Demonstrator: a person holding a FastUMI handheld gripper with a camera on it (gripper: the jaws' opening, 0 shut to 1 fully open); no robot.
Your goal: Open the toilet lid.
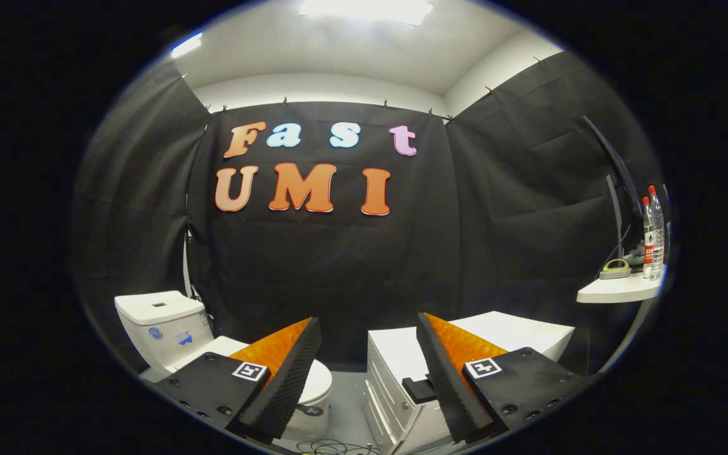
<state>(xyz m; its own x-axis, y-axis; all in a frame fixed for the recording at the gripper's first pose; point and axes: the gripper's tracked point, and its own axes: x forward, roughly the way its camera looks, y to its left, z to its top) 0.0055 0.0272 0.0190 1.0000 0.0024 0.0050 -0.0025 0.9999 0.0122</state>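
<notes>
A white toilet (168,328) stands low on the left, its tank against the black cloth wall. Its lid (321,379) lies flat and closed over the bowl, mostly hidden behind my left finger (282,373). My gripper (369,325) is open, with nothing between the orange-and-black fingers. It hovers above and short of the toilet, well apart from the lid. The right finger (446,373) overlaps a white cabinet.
A white drawer cabinet (402,366) stands right of the toilet with a small black object on top. A white shelf (620,289) at the right carries two bottles (653,234) and a monitor stand. Cables lie on the floor (339,445) between toilet and cabinet.
</notes>
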